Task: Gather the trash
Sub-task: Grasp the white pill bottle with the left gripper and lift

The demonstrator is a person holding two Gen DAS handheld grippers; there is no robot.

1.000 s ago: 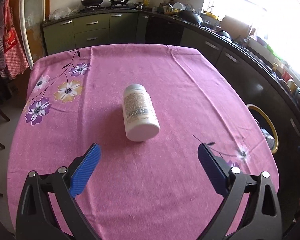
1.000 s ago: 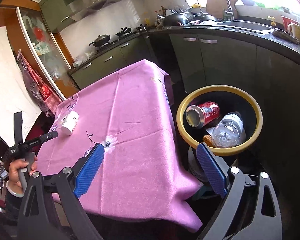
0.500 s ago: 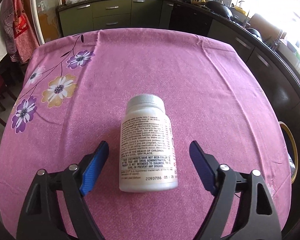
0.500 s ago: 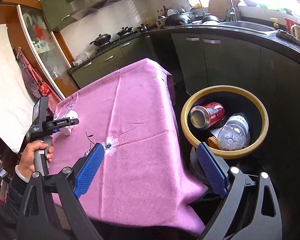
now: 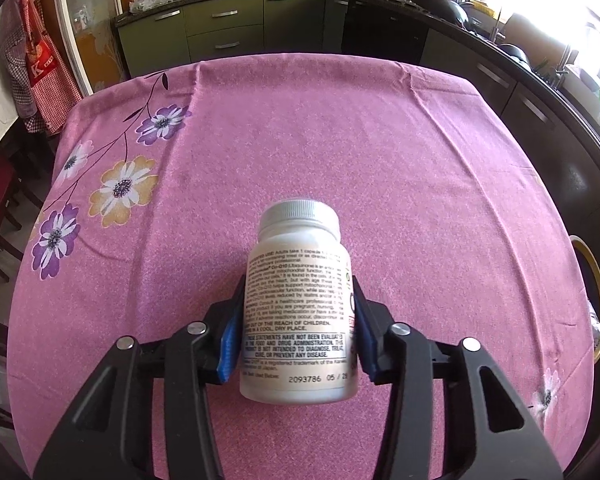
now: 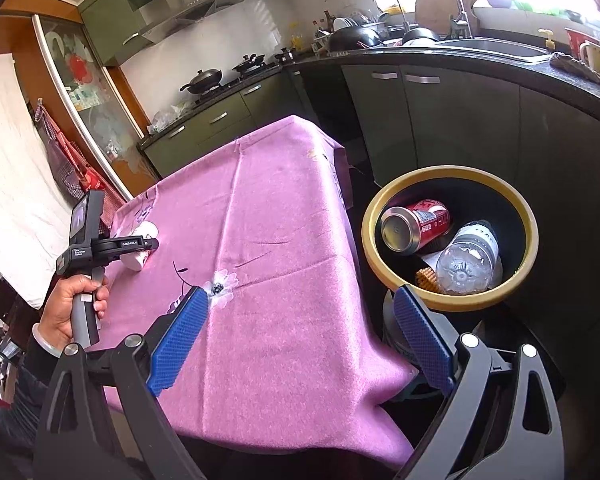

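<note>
A white pill bottle [image 5: 298, 312] with black print and a pale grey cap lies on a pink tablecloth [image 5: 339, 152] patterned with purple, yellow and white flowers. Blue pads line the black left tool [image 5: 296, 336]. A black bin [image 6: 449, 236] rimmed in yellow holds a red can [image 6: 415, 226] and a clear bottle [image 6: 467, 260].

Daylight floods in from the window [image 5: 579, 12] at my upper right, blown out white. Both views bend hard at the edges, corners dark. The tablecloth [image 5: 339, 152] looks sharp.
</note>
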